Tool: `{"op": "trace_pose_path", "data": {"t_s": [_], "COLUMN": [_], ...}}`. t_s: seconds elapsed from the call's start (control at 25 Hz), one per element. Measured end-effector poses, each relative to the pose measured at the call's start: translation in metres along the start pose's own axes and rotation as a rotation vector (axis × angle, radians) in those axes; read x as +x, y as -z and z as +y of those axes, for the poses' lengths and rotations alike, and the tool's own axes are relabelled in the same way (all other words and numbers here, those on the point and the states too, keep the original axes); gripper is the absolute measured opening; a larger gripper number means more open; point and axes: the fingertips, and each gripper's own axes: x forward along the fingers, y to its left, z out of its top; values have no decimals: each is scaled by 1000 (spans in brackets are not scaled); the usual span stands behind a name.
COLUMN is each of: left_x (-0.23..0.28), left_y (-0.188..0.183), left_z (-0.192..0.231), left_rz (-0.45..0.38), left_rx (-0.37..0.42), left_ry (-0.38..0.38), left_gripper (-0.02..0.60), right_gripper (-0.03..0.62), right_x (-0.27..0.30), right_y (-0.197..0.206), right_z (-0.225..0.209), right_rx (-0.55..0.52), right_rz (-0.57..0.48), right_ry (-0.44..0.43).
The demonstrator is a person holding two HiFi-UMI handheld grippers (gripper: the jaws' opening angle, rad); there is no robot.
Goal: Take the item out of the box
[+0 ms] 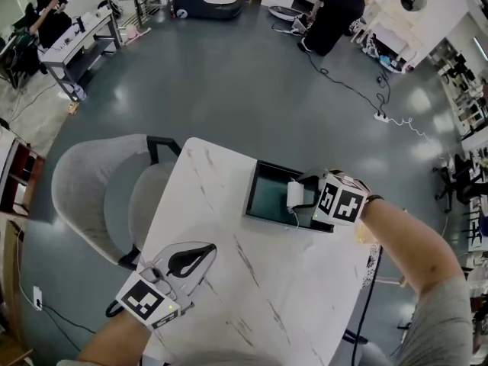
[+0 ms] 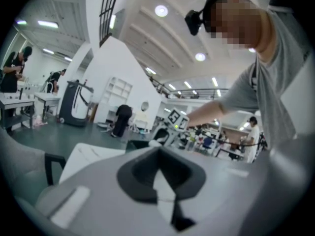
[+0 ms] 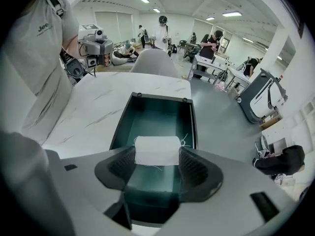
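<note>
The right gripper's (image 3: 157,167) jaws are part way open and squeeze a soft white cloth roll (image 3: 157,150) with loose threads. It is just above the smooth, dark green box (image 3: 152,117) on the white marbled surface (image 1: 252,296). The left gripper's (image 1: 202,252) jaws are closed together and hold nothing. A grey shirt (image 3: 44,43) reads "Jee".

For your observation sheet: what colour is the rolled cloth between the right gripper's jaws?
The rolled cloth is white, clearest in the right gripper view.

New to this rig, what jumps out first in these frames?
The right gripper clamps a folded white cloth over the open dark green box at the white table's far right edge. The left gripper is shut and empty at the table's near left, beside a grey chair.
</note>
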Motion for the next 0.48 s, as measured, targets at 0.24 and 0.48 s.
{"op": "trace_pose_path", "data": {"t_s": [0.24,0.48], "left_x": [-4,-14], "left_y": [-33,-64], "left_z": [-3,-1], "left_rz": [-37,-78], "left_rx": [29,44], "left_ry": [17,23], "left_gripper": [-2,-2], "right_gripper": [262,261], "right_x": [-39,-78], "right_y": [-15,-35], "right_z": [-4,-6], "right_rx": [10,3], "right_rz": [-8,-9], "right_ry": [52,115]}}
